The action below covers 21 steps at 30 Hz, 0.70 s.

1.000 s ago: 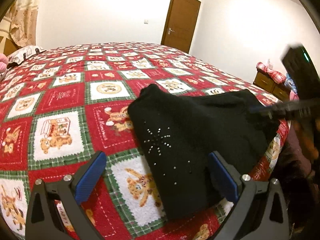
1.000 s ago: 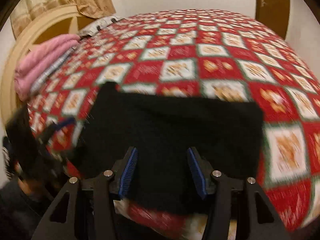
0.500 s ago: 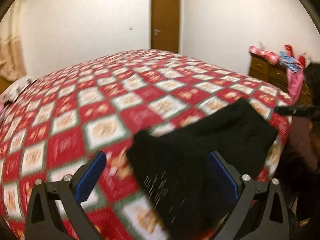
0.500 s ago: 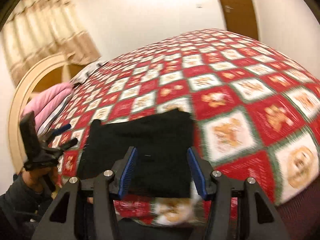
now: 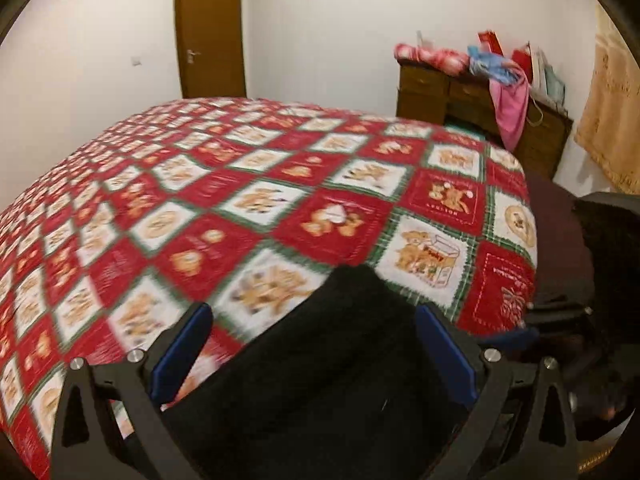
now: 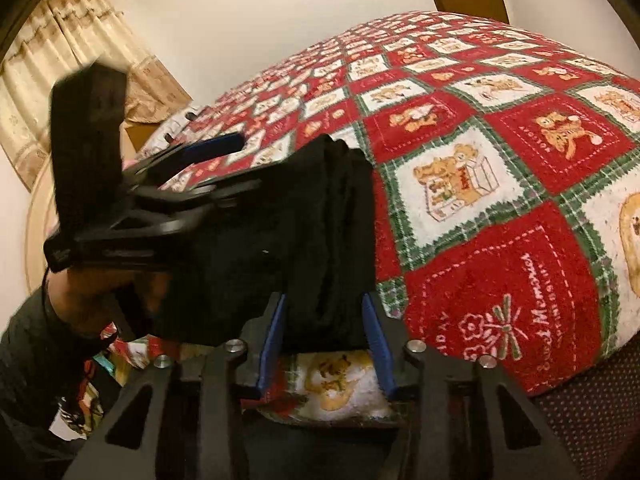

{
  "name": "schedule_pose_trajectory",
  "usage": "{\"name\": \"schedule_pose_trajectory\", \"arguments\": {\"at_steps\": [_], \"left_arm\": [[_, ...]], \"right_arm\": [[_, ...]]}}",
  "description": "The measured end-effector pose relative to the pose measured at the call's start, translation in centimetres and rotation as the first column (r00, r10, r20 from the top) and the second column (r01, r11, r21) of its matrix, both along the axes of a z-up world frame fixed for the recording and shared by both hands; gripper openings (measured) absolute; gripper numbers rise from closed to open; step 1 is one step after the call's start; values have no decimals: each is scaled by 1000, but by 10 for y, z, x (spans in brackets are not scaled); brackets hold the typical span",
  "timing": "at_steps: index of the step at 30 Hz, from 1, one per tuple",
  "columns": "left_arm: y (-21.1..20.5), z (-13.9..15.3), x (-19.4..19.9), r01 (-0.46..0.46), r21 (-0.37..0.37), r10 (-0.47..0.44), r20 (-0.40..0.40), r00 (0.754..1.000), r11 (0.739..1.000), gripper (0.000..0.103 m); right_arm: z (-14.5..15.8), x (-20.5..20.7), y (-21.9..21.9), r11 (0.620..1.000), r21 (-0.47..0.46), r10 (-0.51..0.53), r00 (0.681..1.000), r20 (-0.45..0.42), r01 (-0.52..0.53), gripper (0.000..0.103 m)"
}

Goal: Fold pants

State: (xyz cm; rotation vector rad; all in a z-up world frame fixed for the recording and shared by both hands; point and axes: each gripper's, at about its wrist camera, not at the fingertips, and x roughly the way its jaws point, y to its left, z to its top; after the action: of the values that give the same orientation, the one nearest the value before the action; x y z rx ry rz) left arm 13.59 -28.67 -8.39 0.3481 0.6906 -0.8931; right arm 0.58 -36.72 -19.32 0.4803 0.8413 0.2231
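Note:
The black pants (image 5: 332, 360) lie folded into a thick stack at the near corner of the bed; they also show in the right wrist view (image 6: 320, 216). My left gripper (image 5: 316, 356) is open, its blue-padded fingers astride the stack. My right gripper (image 6: 324, 340) stands open around the stack's folded end, pads beside the cloth. The left gripper (image 6: 208, 148) shows in the right wrist view, over the left part of the pants. A fingertip of the right gripper (image 5: 516, 338) shows at the right in the left wrist view.
The bed wears a red, white and green patchwork quilt (image 5: 280, 200) with bear prints. A wooden dresser (image 5: 480, 108) with clothes on top stands beyond the bed's far corner. A brown door (image 5: 210, 32) is in the far wall. Beige curtains (image 6: 60, 80) hang at the headboard side.
Both grippers have swung down and closed in on the stack at the bed's corner. The pants now look narrower and thicker than one second ago.

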Motion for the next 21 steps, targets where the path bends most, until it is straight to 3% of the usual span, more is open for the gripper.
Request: {"name": "schedule_pose_trajectory", "arguments": {"at_steps": [4,7,9,17,21], "left_arm": [[-24,-21,12,-44,98,48,-35,998,994,103],[-26,-36,29,-69,67,79,-157,984,995,103],[-28,-44,33,-79,55,88,-198,976,995,103],[-23,-35,22,-100,48,107,-179,978,994,103],[-7,-20,6,-109,27,111,-105,988,994,103]], "right_arm": [[-4,1,6,998,-69,10,999,-34,-13,32],[-8,2,4,998,-65,17,998,-54,-21,32],[-10,2,4,997,-67,27,997,-70,-32,32],[-12,5,1,996,-70,47,997,-63,-51,32],[-14,2,1,997,-56,47,997,-55,-50,33]]}}
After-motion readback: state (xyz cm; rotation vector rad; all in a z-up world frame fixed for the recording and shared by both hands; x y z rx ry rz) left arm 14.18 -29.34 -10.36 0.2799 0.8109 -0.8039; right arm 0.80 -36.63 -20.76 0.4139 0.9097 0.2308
